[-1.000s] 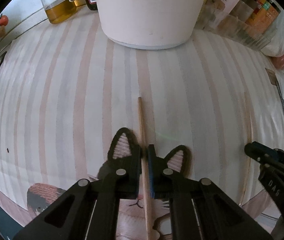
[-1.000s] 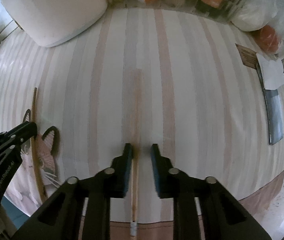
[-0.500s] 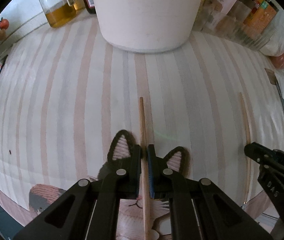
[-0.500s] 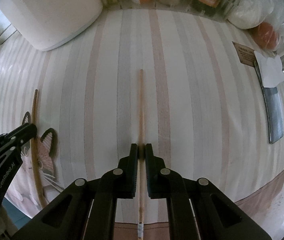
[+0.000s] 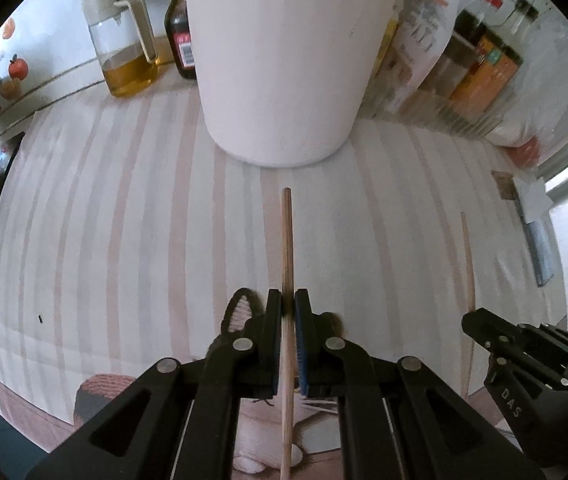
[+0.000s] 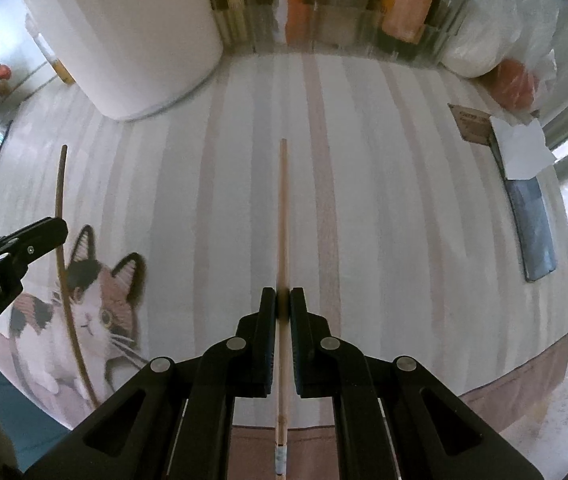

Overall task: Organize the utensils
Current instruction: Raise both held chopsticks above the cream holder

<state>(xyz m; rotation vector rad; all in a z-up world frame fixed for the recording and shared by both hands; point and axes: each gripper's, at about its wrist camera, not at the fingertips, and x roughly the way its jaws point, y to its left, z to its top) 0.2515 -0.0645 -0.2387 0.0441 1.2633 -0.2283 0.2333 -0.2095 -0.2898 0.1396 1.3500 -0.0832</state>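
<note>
My left gripper (image 5: 288, 300) is shut on a light wooden chopstick (image 5: 287, 240), which points toward the tall white utensil holder (image 5: 280, 60) just beyond its tip. The stick hangs a little above the striped mat (image 5: 124, 240). My right gripper (image 6: 282, 298) is shut on a second chopstick (image 6: 282, 208), also off the mat. In the left wrist view the right gripper (image 5: 479, 326) shows at the right edge with its stick (image 5: 467, 260). The right wrist view has the left gripper (image 6: 44, 232) at the left edge with its stick (image 6: 60, 192), and the holder (image 6: 136, 40) at the back left.
An oil jug (image 5: 124, 52) and a dark bottle (image 5: 180, 36) stand left of the holder. A clear bin of packets (image 5: 463, 80) lines the back. A plastic bag (image 6: 511, 76), paper and a grey-blue pad (image 6: 535, 224) lie right. A cat picture (image 6: 96, 300) marks the mat's near-left corner.
The right gripper has shut on its chopstick. Both grippers have risen with their chopsticks off the mat and tipped up, so the holder's side and the back items show more.
</note>
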